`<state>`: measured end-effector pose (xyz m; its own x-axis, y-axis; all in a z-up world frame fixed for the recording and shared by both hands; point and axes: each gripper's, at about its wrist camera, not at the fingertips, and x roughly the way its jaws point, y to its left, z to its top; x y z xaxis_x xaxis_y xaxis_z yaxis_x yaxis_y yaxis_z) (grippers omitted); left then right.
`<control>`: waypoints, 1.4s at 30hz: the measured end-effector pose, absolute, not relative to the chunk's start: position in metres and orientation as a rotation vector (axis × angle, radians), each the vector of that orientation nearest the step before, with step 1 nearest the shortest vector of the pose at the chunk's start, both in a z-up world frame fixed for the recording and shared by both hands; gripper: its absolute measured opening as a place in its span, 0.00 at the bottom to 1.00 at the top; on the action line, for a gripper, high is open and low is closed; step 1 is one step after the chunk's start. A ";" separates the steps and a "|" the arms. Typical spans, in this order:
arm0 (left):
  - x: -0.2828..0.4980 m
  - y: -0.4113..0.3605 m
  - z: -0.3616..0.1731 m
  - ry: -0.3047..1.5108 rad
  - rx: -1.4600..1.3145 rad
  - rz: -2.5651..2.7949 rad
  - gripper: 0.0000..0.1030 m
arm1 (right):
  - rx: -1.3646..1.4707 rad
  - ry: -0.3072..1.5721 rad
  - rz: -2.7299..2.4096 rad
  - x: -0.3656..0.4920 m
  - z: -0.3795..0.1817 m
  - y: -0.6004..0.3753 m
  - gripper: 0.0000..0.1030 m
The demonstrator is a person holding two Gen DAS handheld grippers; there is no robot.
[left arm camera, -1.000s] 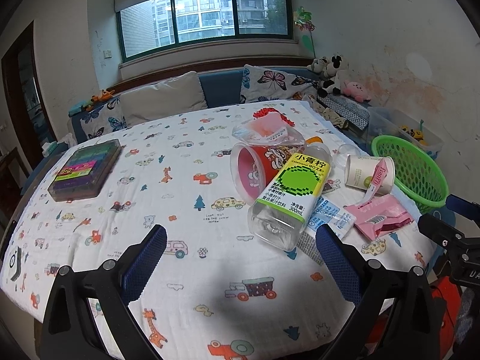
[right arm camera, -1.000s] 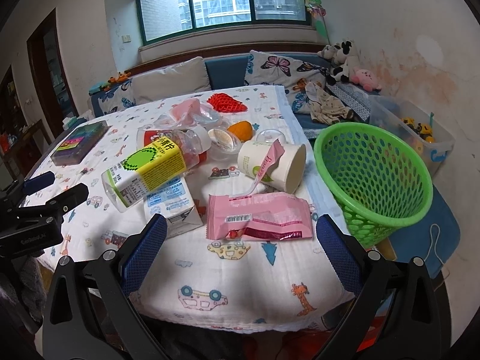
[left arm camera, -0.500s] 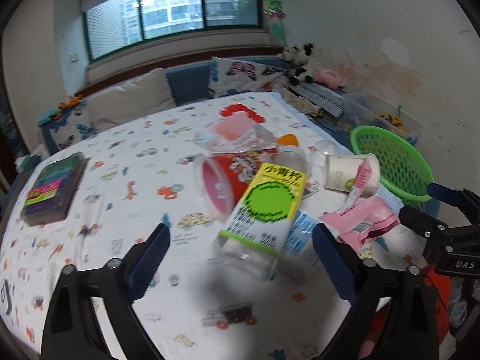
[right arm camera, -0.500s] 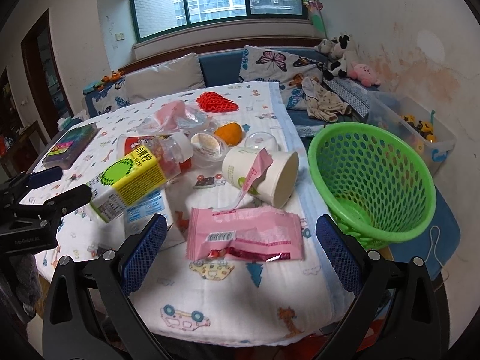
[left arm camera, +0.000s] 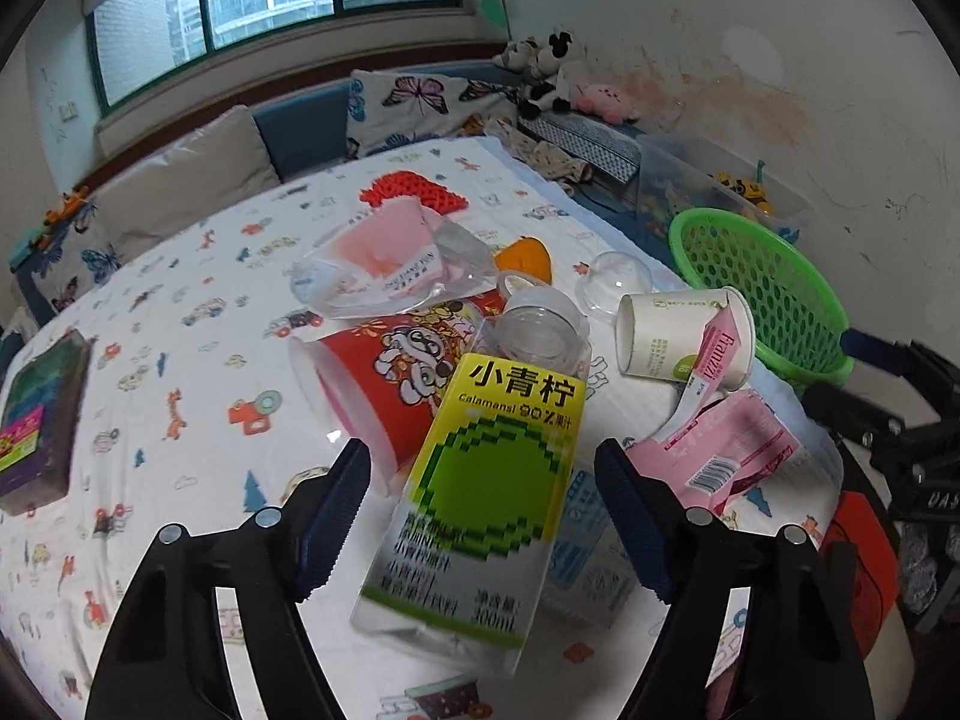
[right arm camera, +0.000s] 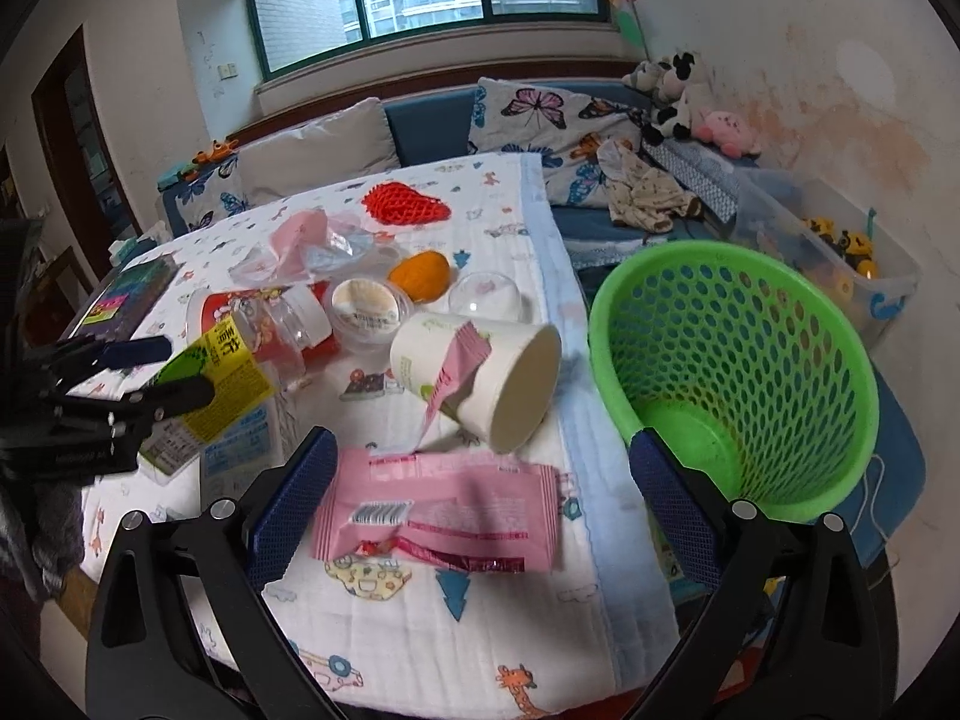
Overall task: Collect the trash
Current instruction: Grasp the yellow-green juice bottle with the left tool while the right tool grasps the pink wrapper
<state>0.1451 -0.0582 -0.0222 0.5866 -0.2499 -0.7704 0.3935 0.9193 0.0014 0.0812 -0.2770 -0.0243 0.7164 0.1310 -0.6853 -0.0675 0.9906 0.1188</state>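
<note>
Your left hand-held gripper (left arm camera: 483, 516) has black angular arms, each with silver screws, and dark blue ribbed pads (left arm camera: 330, 519) on the fingers. Your right hand-held gripper (right arm camera: 477, 507) matches it: black frame, silver screws, blue textured pads (right arm camera: 294, 501).

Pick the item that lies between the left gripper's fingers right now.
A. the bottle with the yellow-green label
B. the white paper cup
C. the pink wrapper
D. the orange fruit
A: in the left wrist view the bottle with the yellow-green label lies between the closing fingers of the left gripper, which do not yet press on it; the pink wrapper lies off to the side.
</note>
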 end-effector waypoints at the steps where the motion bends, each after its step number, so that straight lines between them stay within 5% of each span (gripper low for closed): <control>1: 0.147 -0.058 -0.023 0.872 0.177 -0.383 0.73 | 0.084 0.775 0.110 0.080 -0.028 -0.277 0.94; 11: 0.160 -0.067 -0.032 0.907 0.210 -0.440 0.70 | 0.163 0.885 0.108 0.078 -0.070 -0.289 0.85; 21: 0.166 -0.072 -0.040 0.937 0.215 -0.469 0.62 | 0.221 0.918 0.149 0.079 -0.085 -0.288 0.63; 30: 0.168 -0.069 -0.041 0.950 0.196 -0.484 0.62 | 0.240 0.910 0.166 0.074 -0.084 -0.287 0.63; 33: 0.168 -0.069 -0.042 0.953 0.191 -0.485 0.62 | 0.253 0.901 0.178 0.073 -0.081 -0.287 0.77; 39: 0.168 -0.071 -0.046 0.956 0.200 -0.489 0.62 | 0.239 0.901 0.187 0.078 -0.085 -0.285 0.77; 42: 0.168 -0.073 -0.048 0.958 0.208 -0.491 0.62 | 0.248 0.897 0.180 0.080 -0.087 -0.286 0.67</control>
